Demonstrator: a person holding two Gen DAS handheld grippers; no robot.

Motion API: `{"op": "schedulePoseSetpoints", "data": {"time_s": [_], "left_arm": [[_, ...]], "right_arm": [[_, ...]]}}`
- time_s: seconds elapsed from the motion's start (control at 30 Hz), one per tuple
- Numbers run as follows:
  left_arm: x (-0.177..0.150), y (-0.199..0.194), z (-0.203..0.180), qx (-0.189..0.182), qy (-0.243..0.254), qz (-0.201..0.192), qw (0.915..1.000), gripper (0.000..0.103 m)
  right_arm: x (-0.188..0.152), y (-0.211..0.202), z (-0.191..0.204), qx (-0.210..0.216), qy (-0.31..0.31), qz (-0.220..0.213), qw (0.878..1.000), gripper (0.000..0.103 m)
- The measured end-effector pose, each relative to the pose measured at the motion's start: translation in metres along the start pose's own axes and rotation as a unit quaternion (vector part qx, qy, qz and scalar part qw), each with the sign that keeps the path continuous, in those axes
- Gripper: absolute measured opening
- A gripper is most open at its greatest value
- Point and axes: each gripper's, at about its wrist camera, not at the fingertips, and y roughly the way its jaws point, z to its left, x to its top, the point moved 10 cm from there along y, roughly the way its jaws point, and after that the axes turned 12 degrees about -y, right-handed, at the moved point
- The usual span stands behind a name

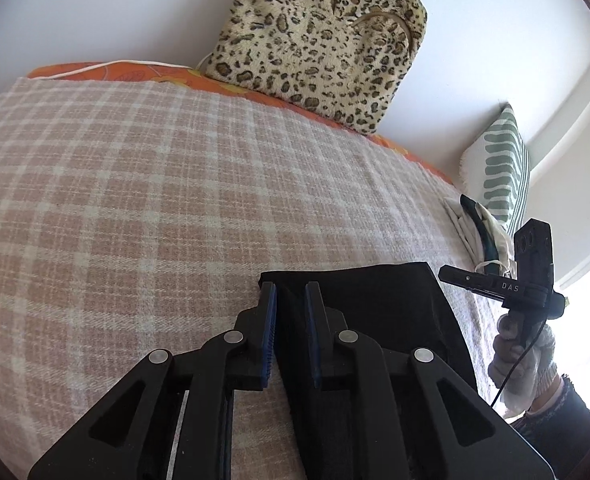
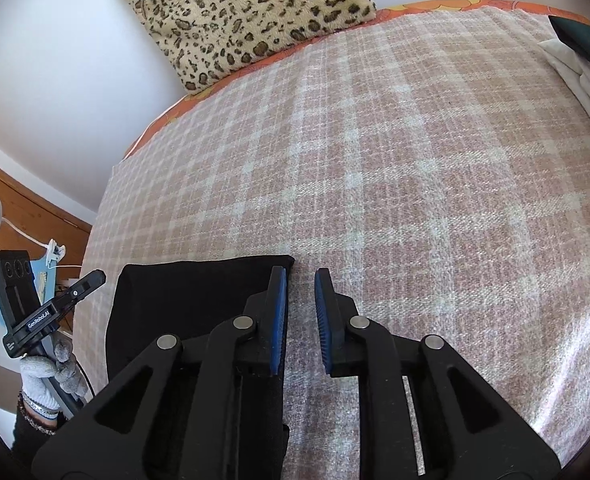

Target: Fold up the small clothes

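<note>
While both grippers point down at the bed, their fingers stand a little apart and press on nothing. The left gripper (image 1: 291,292) hangs over the near left part of the black cloth (image 1: 375,304); the cloth shows in the gap between its blue pads (image 1: 270,336), but the pads do not squeeze it, so the grip is released. The right gripper (image 2: 300,280) has its fingers slightly apart too. Its left pad (image 2: 279,320) is over the right edge of the cloth (image 2: 191,296), and between the two pads only the blanket (image 2: 375,160) shows, so it holds nothing.

The cloth lies flat on the checked blanket, near the front edge of the bed, as a folded dark rectangle. In the left view the gloved right hand (image 1: 523,364) grips the handle of its gripper just right of the cloth. In the right view the gloved left hand (image 2: 51,372) holds the other gripper just left of the cloth.

Further back a leopard bag (image 1: 319,40) leans against the wall. A pile of clothes (image 1: 479,224) lies at the right side of the bed, beside a striped cushion (image 1: 503,164).
</note>
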Motion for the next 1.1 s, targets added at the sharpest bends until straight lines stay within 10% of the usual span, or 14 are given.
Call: {"op": "schedulePoseSetpoints", "data": {"time_s": [0.2,0.43,0.83,1.1], "left_arm": [[-0.041,-0.026,-0.037,-0.03,0.051,0.018,0.9981,0.013],[-0.1,-0.029,-0.064,-0.057,0.093,0.064,0.992,0.013],[-0.123,-0.003,-0.035,-0.023,0.081,0.107,0.9906,0.013],[-0.12,0.002,-0.037,-0.022,0.077,0.106,0.9911,0.013]], "right_arm": [[-0.043,-0.048,0.081,0.051,-0.104,-0.014,0.993,0.016],[-0.129,-0.048,0.173,0.056,-0.28,0.028,0.958,0.016],[-0.162,-0.029,0.155,-0.04,-0.355,0.052,0.933,0.027],[-0.163,-0.04,0.162,-0.011,-0.351,0.05,0.935,0.004]]}}
